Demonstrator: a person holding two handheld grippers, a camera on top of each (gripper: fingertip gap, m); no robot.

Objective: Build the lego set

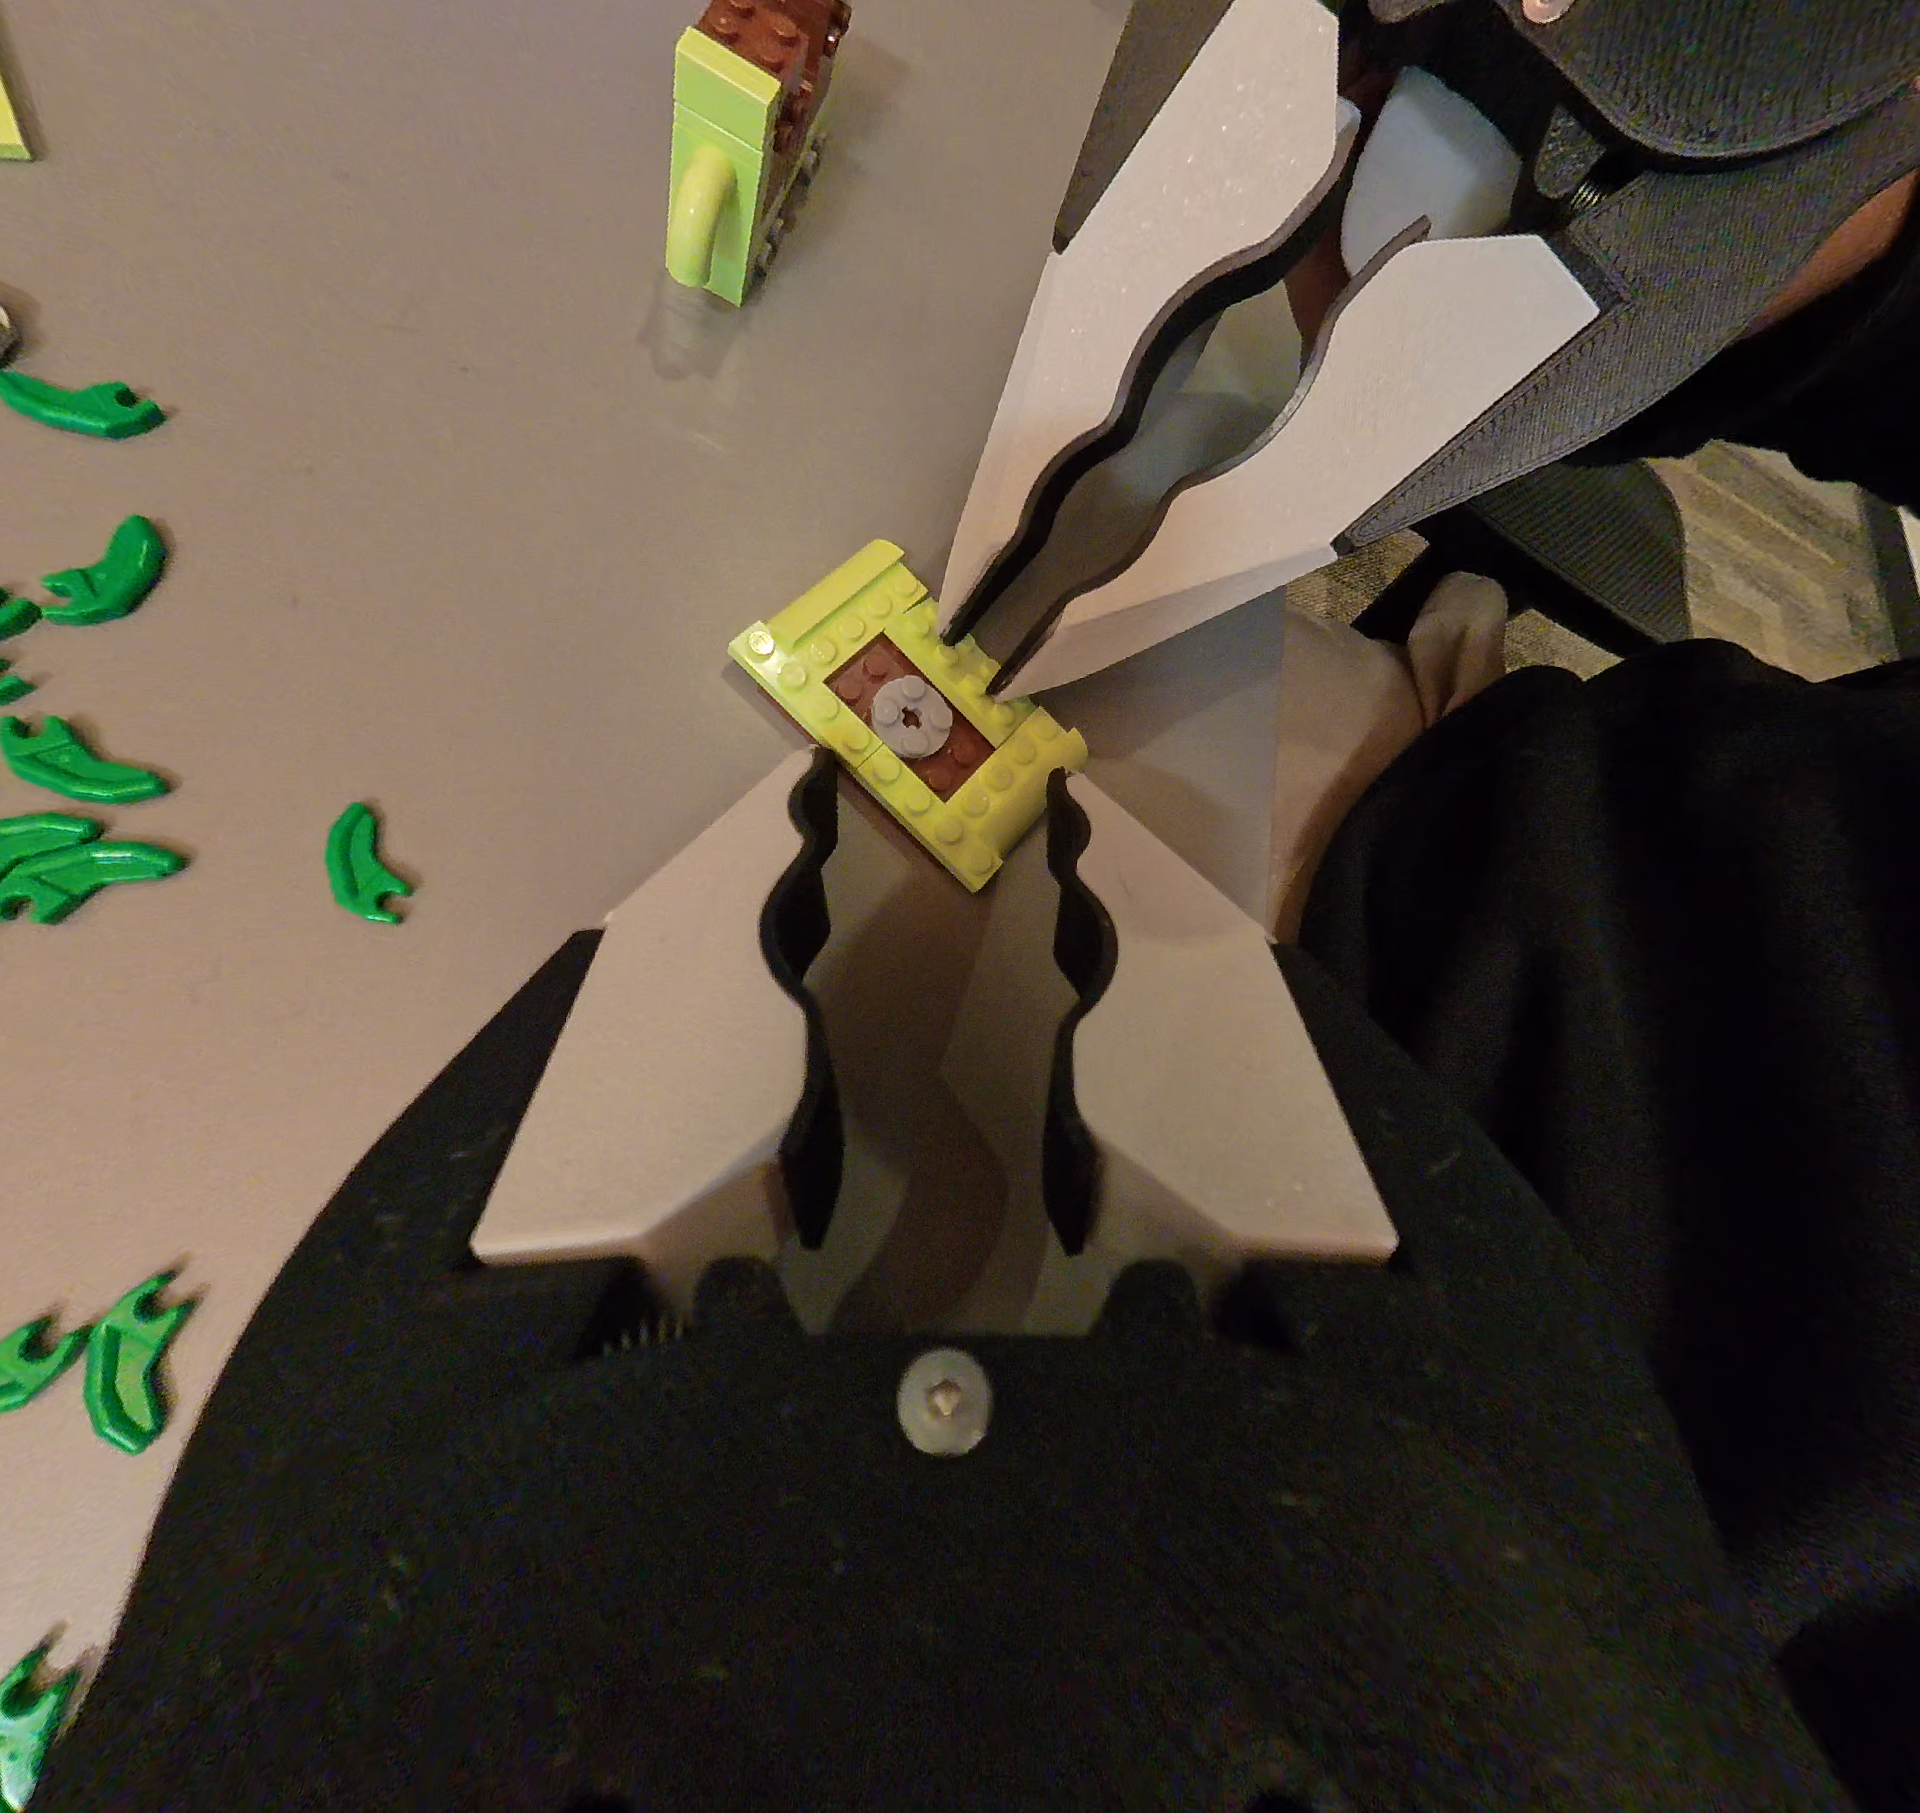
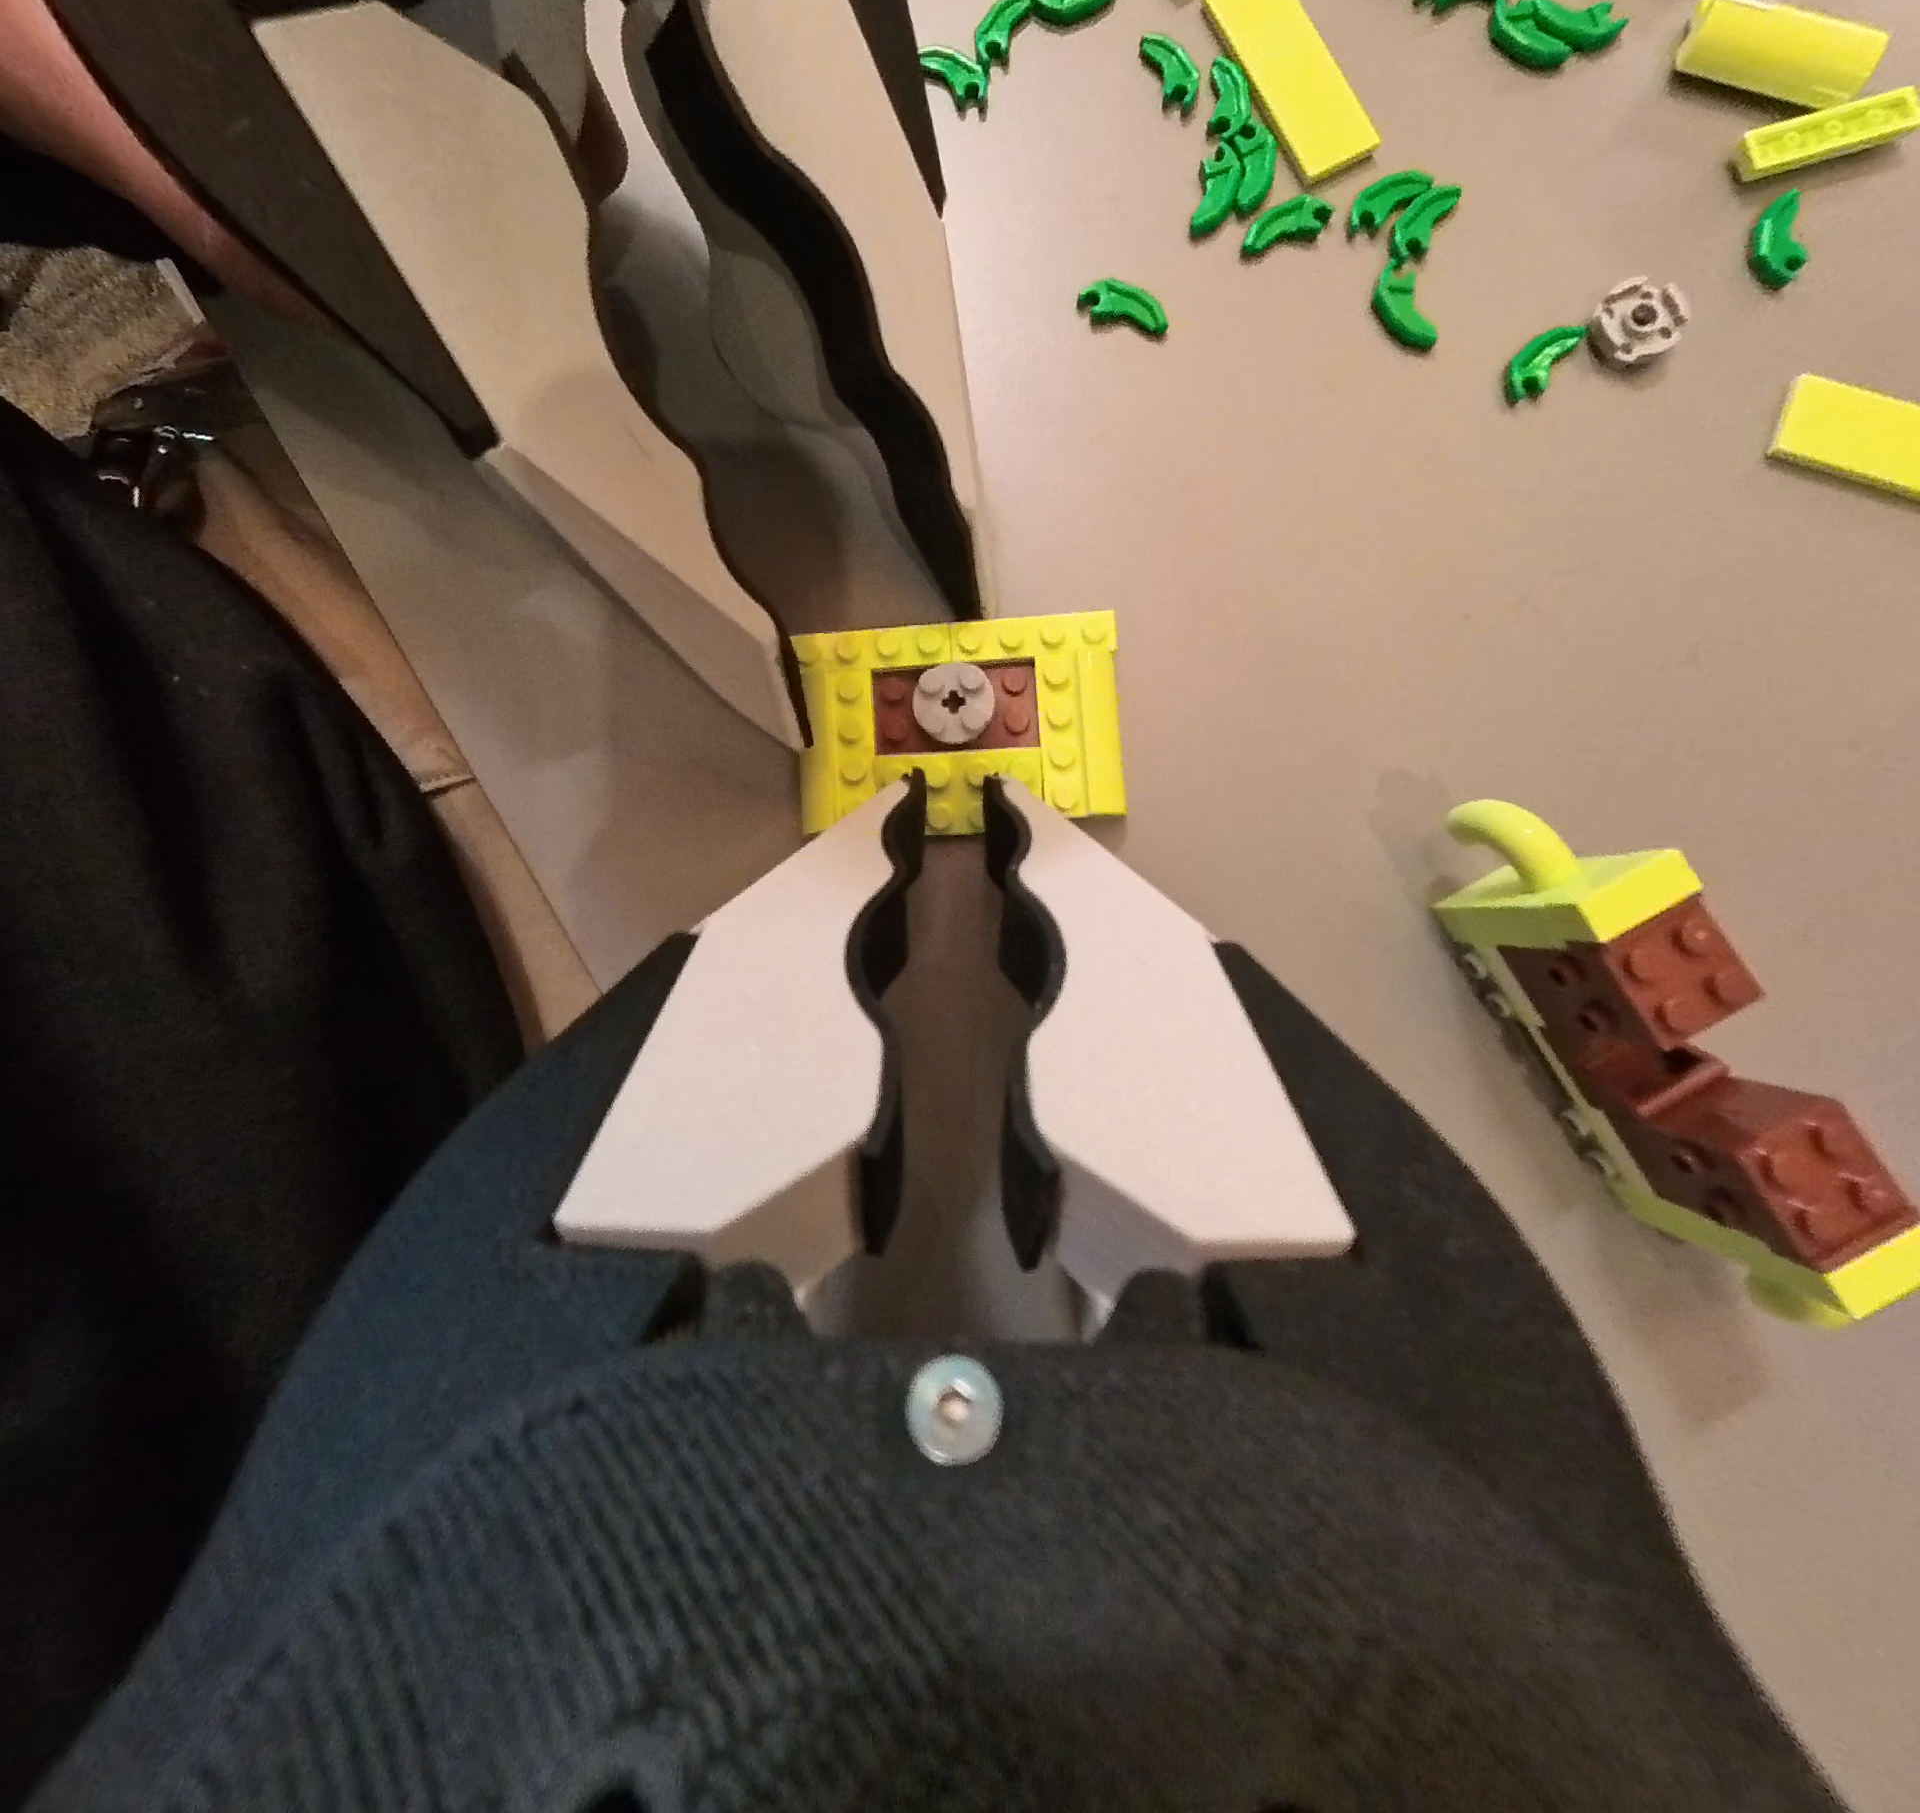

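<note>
- The frame (image 1: 906, 716), lime with a brown middle and a grey stud (image 1: 911, 717), is held off the table (image 1: 468, 516) edge.
- Left gripper (image 1: 940, 776) clamps it across its width; right gripper (image 2: 951, 795) pinches its rim narrowly.
- Step, likely: steadying the frame.
- Next: fetch a leaf (image 1: 364, 864), left of the frame.

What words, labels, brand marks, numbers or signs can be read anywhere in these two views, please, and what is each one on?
None: no readable text shows in either view.
The lime and brown assembly has studs too small and blurred to show any mark.
The loose lime tiles, the grey table and both grippers' fingers are plain.
</note>
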